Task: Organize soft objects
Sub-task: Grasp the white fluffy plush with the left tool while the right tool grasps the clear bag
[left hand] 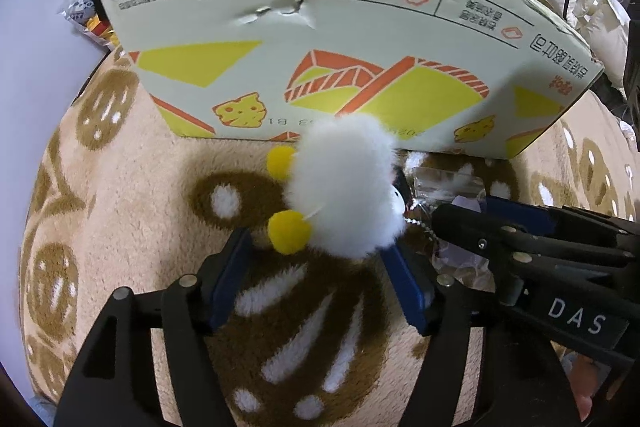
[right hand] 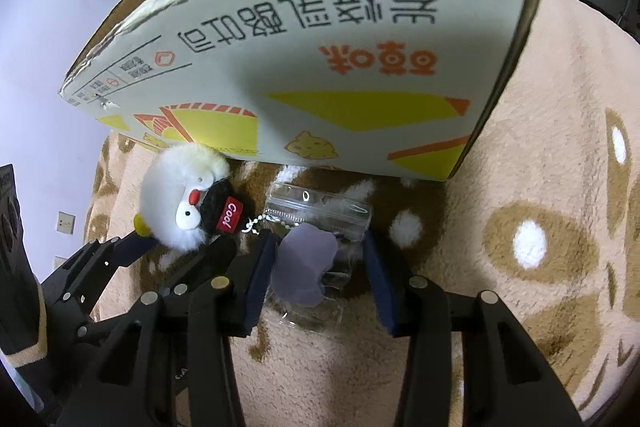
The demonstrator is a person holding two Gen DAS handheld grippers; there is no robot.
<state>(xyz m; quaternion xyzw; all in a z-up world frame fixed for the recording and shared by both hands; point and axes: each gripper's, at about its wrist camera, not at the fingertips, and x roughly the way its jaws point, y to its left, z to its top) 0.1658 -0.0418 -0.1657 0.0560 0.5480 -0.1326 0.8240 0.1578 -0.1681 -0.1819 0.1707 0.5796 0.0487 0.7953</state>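
Note:
A white fluffy plush point(left hand: 344, 187) with yellow pompom feet lies on the blanket in front of a printed cardboard box point(left hand: 320, 27). The fingertips of my left gripper point(left hand: 316, 247) stand open on either side of its lower end. The right wrist view shows the plush's face point(right hand: 180, 199), a black cap tagged "Cool" and a bead chain. My right gripper point(right hand: 318, 241) is shut on a clear plastic pouch point(right hand: 320, 211) holding a grey-purple soft piece point(right hand: 304, 263). The pouch is crumpled between the blue pads. Seen from the left wrist, the right gripper point(left hand: 464, 211) lies just right of the plush.
The beige blanket point(right hand: 520, 187) with brown cookie shapes covers the whole surface. The box point(right hand: 320, 67) stands tall just behind both items, open at the top. Snack packets point(left hand: 88, 15) lie left of the box. A wall socket point(right hand: 64, 223) shows at far left.

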